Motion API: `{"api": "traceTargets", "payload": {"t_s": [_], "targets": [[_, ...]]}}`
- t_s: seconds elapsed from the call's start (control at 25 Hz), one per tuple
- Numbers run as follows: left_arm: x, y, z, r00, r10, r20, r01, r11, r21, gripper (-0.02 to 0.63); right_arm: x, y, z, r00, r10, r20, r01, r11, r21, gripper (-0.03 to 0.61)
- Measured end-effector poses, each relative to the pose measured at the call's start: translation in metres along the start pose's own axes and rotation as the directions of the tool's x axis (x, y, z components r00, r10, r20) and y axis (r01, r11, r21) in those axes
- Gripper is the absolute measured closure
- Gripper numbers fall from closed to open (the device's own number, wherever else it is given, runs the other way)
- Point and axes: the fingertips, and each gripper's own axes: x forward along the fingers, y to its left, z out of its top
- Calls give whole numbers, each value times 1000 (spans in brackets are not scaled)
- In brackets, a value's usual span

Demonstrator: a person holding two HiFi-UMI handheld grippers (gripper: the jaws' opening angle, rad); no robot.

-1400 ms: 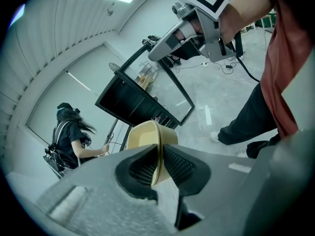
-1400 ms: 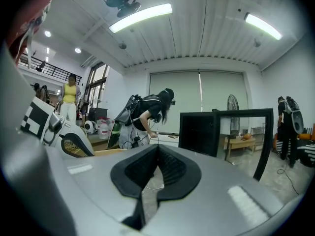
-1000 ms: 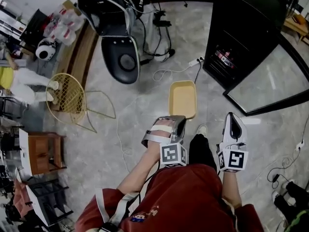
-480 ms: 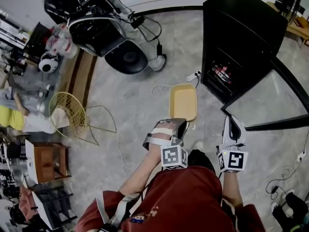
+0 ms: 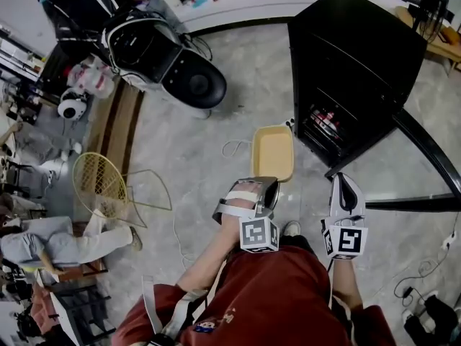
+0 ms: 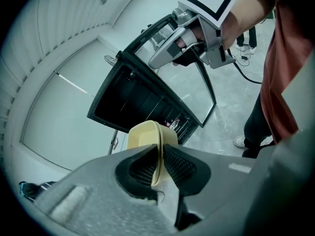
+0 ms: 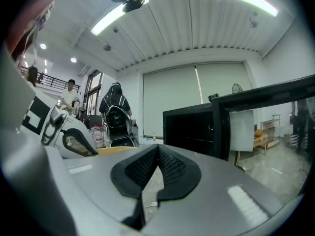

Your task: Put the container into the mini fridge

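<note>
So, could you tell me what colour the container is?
The container is pale yellow, clearest in the head view.

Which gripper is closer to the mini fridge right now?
Right. The right gripper hangs just short of the mini fridge, by its open front; the left gripper, holding the container, is farther off to the side.

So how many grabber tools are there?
2. The left gripper grips the yellow container by its rim; the right gripper, shut and empty, is beside it, nearer the mini fridge.
</note>
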Motion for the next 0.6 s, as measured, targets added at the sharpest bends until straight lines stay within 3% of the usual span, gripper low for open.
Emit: {"api": "traceTargets", "payload": {"t_s": [0.32,0.6], "targets": [[37,26,6,998,-13,59,12,999,31,565,30,-13,-7,999,-37,-23,36,999,-17,578],[89,58,-5,987,-60,151,44,994,103,565,79,-16,-10,990,-138,-35,137,990,-32,578]]}}
